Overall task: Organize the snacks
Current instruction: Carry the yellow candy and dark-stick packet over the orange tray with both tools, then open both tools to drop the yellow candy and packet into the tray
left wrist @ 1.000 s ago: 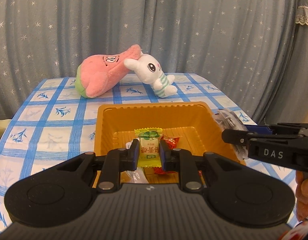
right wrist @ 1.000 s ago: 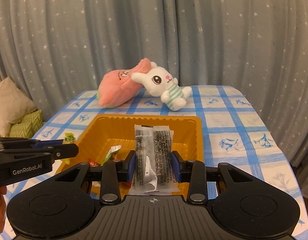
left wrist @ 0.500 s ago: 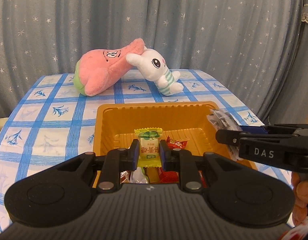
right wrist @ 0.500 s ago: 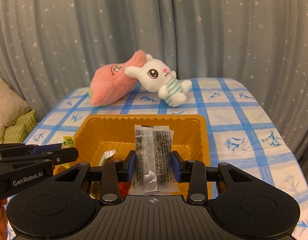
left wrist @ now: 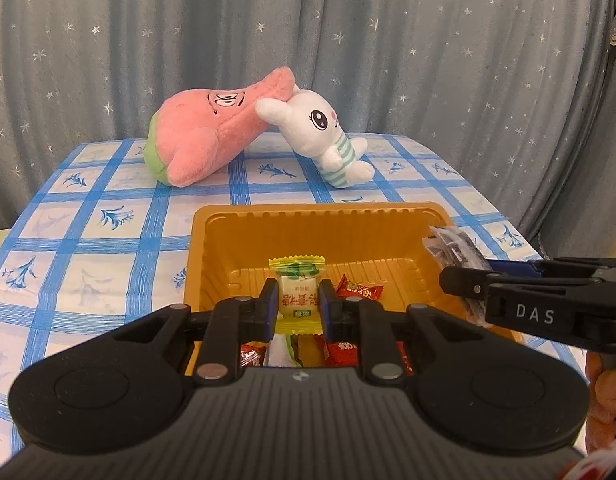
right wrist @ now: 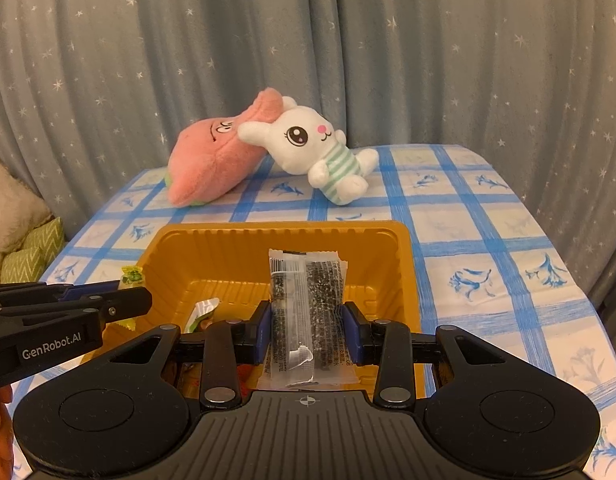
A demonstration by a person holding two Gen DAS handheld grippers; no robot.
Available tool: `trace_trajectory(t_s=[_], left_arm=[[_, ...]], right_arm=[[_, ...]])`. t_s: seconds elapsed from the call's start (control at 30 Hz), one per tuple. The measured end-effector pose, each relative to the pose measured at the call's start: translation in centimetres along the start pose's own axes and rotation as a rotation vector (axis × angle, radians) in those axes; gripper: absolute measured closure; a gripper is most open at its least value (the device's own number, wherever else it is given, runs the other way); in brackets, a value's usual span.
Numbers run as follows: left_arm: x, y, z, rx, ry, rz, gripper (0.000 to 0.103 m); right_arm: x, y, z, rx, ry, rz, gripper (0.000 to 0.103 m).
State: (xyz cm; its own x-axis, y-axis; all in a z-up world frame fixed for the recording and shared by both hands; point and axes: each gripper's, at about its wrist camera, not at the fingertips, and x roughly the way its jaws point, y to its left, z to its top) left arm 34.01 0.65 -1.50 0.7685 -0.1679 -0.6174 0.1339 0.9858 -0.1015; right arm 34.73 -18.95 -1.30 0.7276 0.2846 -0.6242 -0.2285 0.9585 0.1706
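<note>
The left gripper (left wrist: 295, 305) has its jaws clamped on a yellow candy (left wrist: 296, 288), the right gripper (right wrist: 306, 330) on a dark snack bar (right wrist: 308, 312). Both hang over the orange tray (right wrist: 276, 240) just ahead, likely for dropping among the sweets there.

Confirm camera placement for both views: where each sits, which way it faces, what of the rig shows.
Left wrist: sits on the left gripper, faces forward and down at the orange tray; its fingers clamp a yellow candy; right gripper enters at right.
Right wrist: on the right gripper, same heading; clamps a clear dark snack pack; left gripper enters at left.
Shared: tray, pink plush, white bunny plush, checked tablecloth.
</note>
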Motion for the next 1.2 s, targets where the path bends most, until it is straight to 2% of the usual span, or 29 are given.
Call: trace_trajectory(t_s=[0.2,0.23,0.27,0.3,1.07,1.13,1.2], left_arm=[[0.5,0.0,0.0,-0.007,0.006,-0.023,0.082],[0.5,-0.1,0.0,-0.004,0.008,-0.017,0.078],[0.6,-0.1,0.0,-0.003,0.008,-0.006,0.067],[0.6,0.0,-0.1,-0.006,0.007,0.0,0.066],[0.4,0.7,0.0,-0.029,0.0,0.001,0.066],[0.4,0.8,0.0,-0.034,-0.001,0.001,0.064],[0.3,1.0,0.1,-0.04,-0.003,0.009,0.056]], right_arm=[[0.2,-0.2,0.0,0.008,0.002,-0.002,0.065],[0.2,-0.2,0.0,0.009,0.002,-0.001,0.065],[0.1,-0.2,0.0,0.011,0.003,-0.001,0.065],[0.1,-0.3,0.0,0.014,0.003,0.0,0.065],[0.2,-0.1,0.0,0.032,-0.003,0.021,0.065],[0.3,0.0,0.0,0.032,-0.007,0.029,0.065],[0.4,0.0,0.0,0.029,-0.019,0.049,0.063]])
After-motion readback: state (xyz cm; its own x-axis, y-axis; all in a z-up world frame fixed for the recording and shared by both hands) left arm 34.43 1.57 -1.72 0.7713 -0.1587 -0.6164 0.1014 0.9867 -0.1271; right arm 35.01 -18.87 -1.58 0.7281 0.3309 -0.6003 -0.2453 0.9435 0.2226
